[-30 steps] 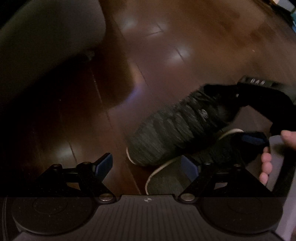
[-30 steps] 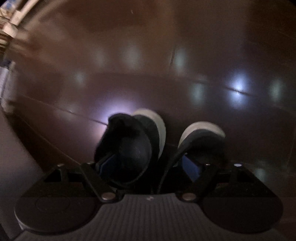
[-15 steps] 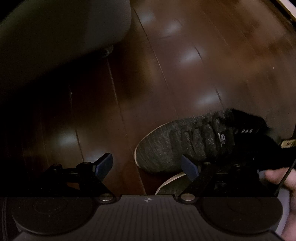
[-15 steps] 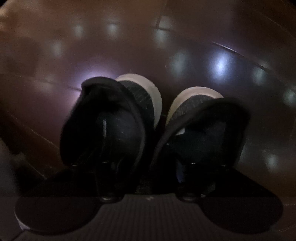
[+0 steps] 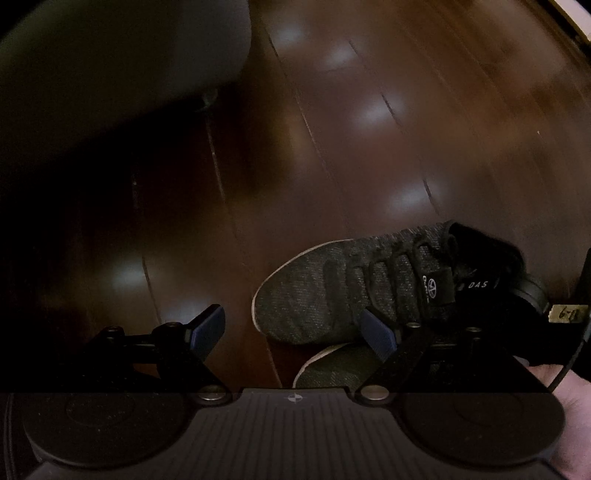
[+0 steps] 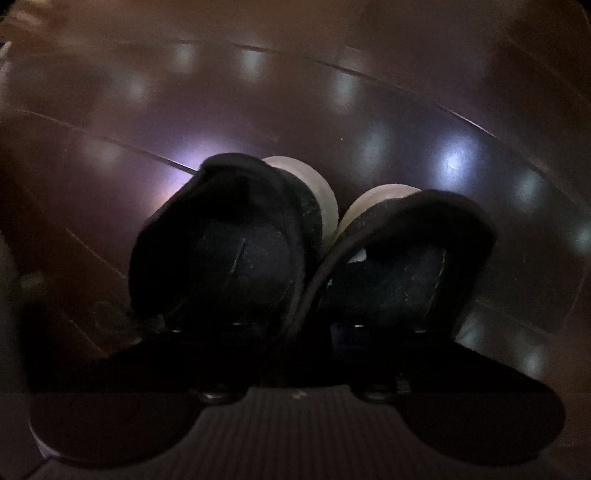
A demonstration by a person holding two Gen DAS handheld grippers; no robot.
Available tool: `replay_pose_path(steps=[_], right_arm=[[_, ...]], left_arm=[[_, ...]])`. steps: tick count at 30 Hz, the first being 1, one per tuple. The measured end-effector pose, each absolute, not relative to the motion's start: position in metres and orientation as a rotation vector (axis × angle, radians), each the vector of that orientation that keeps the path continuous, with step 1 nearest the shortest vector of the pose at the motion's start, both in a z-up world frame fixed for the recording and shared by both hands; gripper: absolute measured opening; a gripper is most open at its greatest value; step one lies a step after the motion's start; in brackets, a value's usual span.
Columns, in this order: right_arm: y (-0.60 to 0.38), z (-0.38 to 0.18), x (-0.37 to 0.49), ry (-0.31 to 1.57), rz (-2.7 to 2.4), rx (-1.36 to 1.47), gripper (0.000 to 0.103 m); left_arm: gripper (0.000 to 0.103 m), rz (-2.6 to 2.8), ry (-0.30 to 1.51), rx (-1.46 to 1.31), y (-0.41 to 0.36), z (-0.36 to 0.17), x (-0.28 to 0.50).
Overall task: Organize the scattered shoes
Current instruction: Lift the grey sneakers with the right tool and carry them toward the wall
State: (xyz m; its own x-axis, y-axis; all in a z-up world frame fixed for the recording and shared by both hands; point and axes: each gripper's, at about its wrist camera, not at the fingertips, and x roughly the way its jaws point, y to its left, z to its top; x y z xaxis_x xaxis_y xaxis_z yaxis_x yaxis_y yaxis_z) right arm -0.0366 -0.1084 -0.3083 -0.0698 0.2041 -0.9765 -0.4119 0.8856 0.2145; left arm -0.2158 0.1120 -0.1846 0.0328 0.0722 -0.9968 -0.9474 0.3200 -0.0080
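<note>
Two dark grey knit sneakers with white soles lie side by side on the wood floor. In the left wrist view the far sneaker (image 5: 332, 291) points left, and the near sneaker (image 5: 332, 369) is half hidden behind my left gripper (image 5: 295, 328), which is open and holds nothing. In the right wrist view I see both from the heel end, the left sneaker (image 6: 221, 236) and the right sneaker (image 6: 413, 251). My right gripper (image 6: 295, 295) has a finger inside each opening, shut on the two inner collars. Its fingertips are lost in the dark.
A grey upholstered seat (image 5: 110, 55) on a short foot (image 5: 208, 99) stands over the floor at the upper left. A pale baseboard (image 5: 576, 14) crosses the top right corner. A hand (image 5: 554, 373) holds the right gripper's black body (image 5: 546, 332) at the shoes' heels.
The right gripper's fingers have drawn together inside the two shoe openings, and the heels now fill more of its view. In the left view the shoes have shifted down and to the right.
</note>
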Motion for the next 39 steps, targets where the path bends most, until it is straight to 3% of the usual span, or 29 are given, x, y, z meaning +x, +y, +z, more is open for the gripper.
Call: replay_pose_path(steps=[3, 23, 39], right_arm=[[-0.117, -0.305, -0.042, 1.539, 0.526, -0.122, 0.014], [-0.228, -0.288, -0.056, 1.409, 0.433, 0.162, 0.013], [-0.347, -0.25, -0.057, 1.316, 0.294, 0.37, 0.012]], left_arm=[[0.085, 0.978, 1.273, -0.908, 0.11, -0.184, -0.212], [0.085, 0.861, 1.299, -0.771, 0.073, -0.197, -0.19], [0.085, 0.693, 1.297, -0.572, -0.012, -0.185, -0.159]])
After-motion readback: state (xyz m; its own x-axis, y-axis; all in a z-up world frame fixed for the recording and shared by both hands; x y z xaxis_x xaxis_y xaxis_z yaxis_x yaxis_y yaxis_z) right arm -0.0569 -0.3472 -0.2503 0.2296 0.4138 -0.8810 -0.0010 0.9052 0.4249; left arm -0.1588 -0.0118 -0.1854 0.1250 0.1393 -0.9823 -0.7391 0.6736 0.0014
